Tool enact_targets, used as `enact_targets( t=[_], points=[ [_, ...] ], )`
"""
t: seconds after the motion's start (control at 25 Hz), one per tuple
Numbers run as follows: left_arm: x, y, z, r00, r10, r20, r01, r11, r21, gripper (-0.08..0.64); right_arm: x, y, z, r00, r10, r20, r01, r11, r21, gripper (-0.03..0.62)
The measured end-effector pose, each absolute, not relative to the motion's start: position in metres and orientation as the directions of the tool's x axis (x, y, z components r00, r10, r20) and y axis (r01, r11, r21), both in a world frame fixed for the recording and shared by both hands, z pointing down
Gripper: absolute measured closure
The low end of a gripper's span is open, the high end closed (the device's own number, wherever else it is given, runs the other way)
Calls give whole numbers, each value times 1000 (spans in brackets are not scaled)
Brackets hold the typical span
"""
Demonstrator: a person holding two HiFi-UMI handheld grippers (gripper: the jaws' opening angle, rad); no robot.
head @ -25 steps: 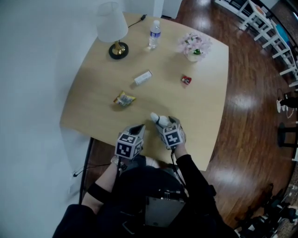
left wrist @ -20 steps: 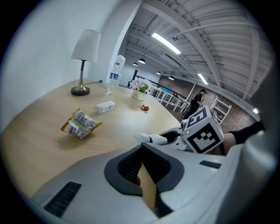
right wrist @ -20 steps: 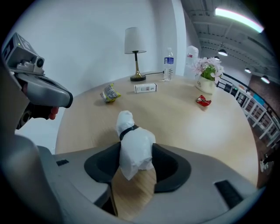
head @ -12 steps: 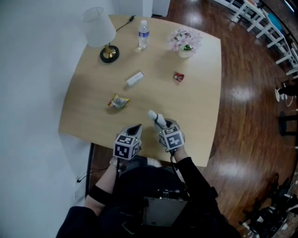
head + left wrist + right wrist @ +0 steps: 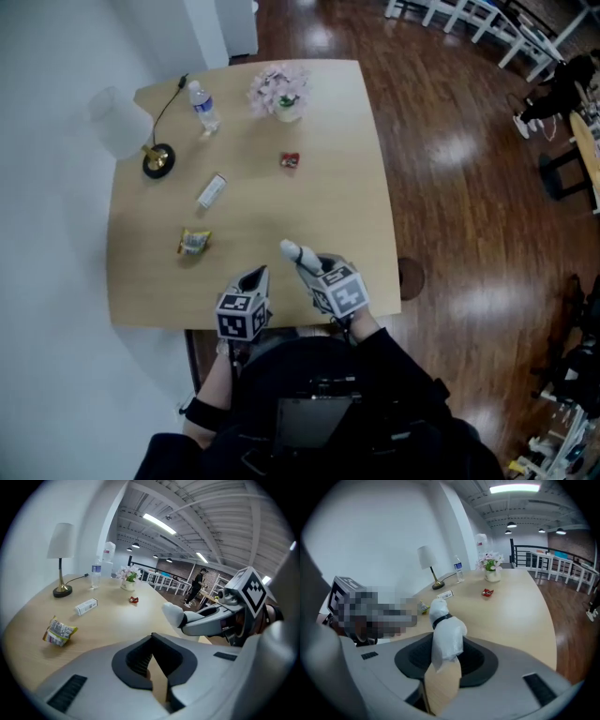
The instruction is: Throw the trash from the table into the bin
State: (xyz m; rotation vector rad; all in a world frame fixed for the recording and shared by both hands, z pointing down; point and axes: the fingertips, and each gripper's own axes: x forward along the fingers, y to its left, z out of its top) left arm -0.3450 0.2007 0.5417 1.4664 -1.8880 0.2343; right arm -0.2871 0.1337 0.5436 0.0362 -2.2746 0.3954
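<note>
While I am holding my left gripper (image 5: pixel 253 277) clenched, empty, over the near edge of the table (image 5: pixel 337 206), my right gripper (image 5: pixel 309 267) is grasping a white banded bundle (image 5: pixel 446 629) beside it.

A smooth, matt desk (image 5: pixel 347 187) of pale wood grain stands on a glossy dark plank floor (image 5: pixel 469 178) that catches bright reflections at upper right. At lower centre, the left tool (image 5: pixel 255 276) and right tool (image 5: pixel 307 266) show matt grey plastic shells with black ribbed pads, beside a thin, crinkled white plastic bundle (image 5: pixel 292 253). Towards upper left: a clear plastic bottle (image 5: pixel 202 106), a polished brass-coloured lamp base (image 5: pixel 157 159) under a matt white shade (image 5: pixel 117 122), a crumpled foil wrapper (image 5: pixel 194 242), a shiny red wrapper (image 5: pixel 290 160) and a smooth white carton (image 5: pixel 212 190).
</note>
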Motion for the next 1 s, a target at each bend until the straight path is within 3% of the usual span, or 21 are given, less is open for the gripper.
enact_targets(
  t=[0.44, 1.0],
  points=[
    [-257, 120, 531, 54, -769, 637, -953, 150, 262, 557, -175, 70, 534, -688, -57, 724, -353, 898, -264, 451],
    [-71, 26, 538, 342, -682, 647, -939, -225, 260, 557, 36, 7, 555, -608, -287, 741, -684, 663, -304, 451]
  ],
)
